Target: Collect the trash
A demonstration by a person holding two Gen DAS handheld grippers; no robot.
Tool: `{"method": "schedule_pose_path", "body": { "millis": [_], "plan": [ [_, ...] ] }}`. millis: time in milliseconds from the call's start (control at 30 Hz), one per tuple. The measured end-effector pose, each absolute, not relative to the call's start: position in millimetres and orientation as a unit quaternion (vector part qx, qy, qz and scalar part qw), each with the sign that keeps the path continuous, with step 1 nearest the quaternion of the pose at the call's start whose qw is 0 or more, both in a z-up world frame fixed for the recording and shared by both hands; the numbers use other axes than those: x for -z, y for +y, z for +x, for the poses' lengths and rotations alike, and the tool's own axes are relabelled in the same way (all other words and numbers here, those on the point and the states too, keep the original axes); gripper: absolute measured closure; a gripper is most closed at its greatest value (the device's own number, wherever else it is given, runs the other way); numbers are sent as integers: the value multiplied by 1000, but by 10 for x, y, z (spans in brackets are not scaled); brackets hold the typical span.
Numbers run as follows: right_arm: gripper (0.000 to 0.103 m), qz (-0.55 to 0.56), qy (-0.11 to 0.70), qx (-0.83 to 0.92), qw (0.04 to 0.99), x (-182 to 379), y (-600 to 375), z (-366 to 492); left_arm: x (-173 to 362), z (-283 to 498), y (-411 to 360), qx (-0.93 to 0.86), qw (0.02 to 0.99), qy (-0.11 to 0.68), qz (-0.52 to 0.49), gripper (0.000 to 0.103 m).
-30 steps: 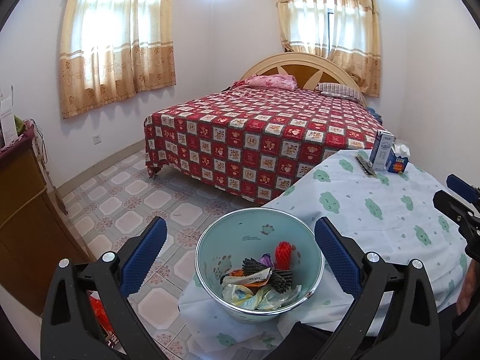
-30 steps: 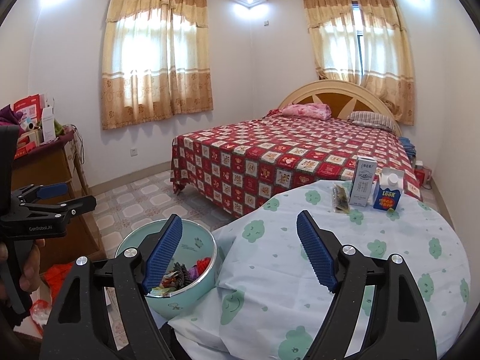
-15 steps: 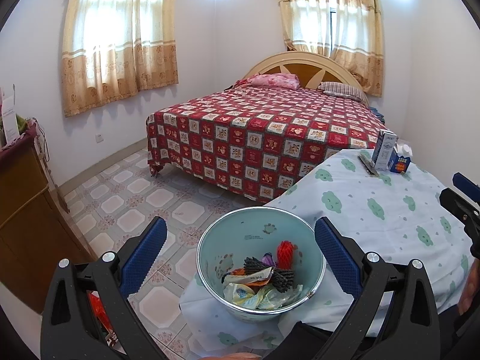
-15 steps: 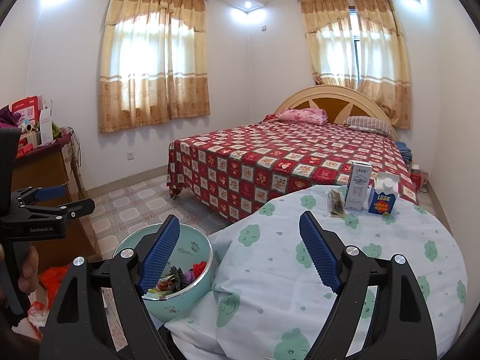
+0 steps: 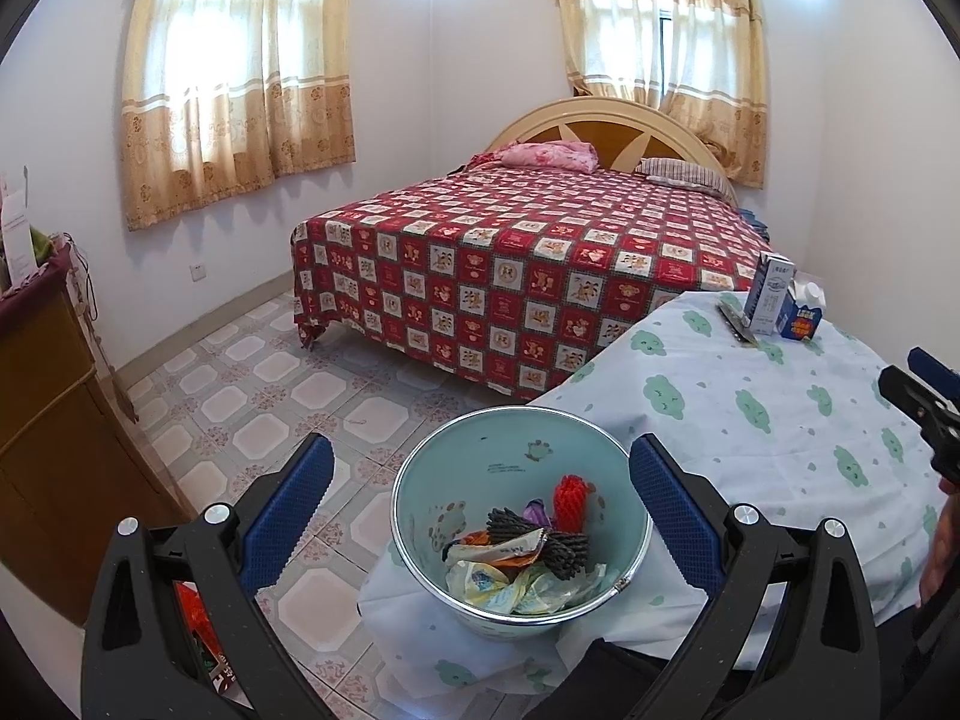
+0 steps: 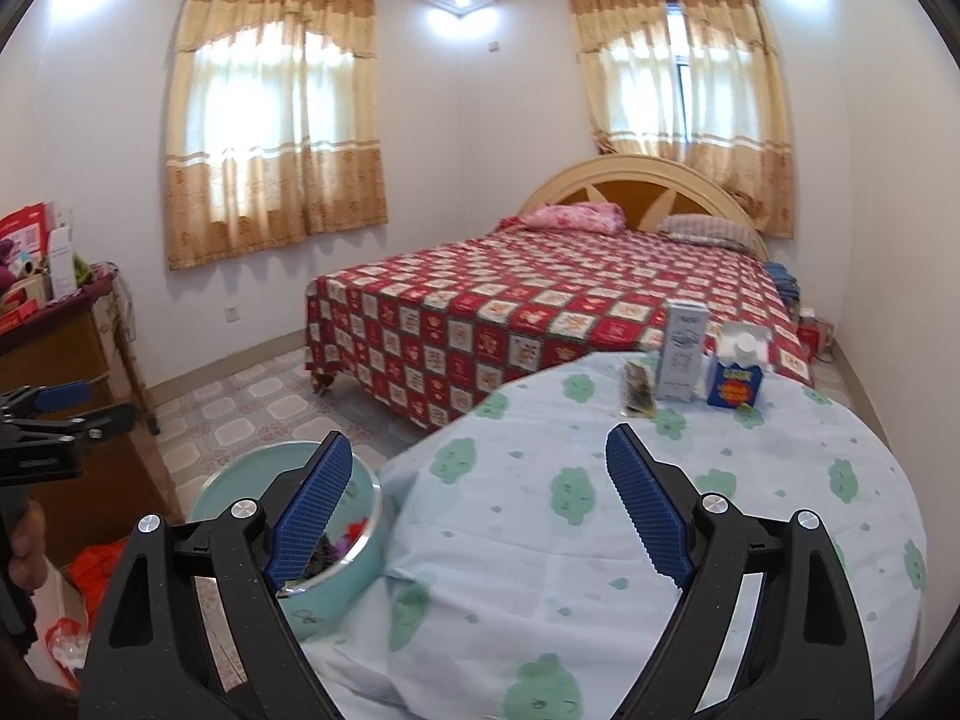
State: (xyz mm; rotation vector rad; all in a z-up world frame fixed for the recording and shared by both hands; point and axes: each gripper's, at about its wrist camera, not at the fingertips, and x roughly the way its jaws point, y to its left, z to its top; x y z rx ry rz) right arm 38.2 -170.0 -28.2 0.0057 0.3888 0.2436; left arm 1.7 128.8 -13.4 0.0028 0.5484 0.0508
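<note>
Left tool (image 5: 480,507) open wide, empty, hovering over teal bowl (image 5: 420,480) of wrappers (image 5: 516,576) directly between its fingers. Right tool (image 6: 480,498) open, empty, above tabletop (image 6: 540,540); dark wrapper (image 6: 637,393), possibly trash, white carton (image 6: 681,354), blue carton (image 6: 735,375) lie far ahead.

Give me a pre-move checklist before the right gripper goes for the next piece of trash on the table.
1. Right gripper open and empty: ok.
2. Left gripper open and empty: ok.
3. Bin within reach at the table edge, with room above its trash: ok.
4. Targets located: flat wrapper, tall carton, blue carton at the far edge: ok.
5. Cartons empty: cannot tell.
6. Path across the tablecloth free: ok.
</note>
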Motion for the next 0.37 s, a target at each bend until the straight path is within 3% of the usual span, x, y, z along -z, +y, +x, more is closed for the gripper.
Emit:
{"method": "schedule_pose_path", "body": {
  "millis": [200, 367],
  "plan": [
    [16, 19, 220, -76, 972, 428, -2098, 569, 147, 23, 1309, -23, 960, 278, -3, 6],
    [13, 51, 290, 2, 956, 621, -2804, 1037, 151, 35, 1316, -25, 960, 280, -1, 6]
  ]
}}
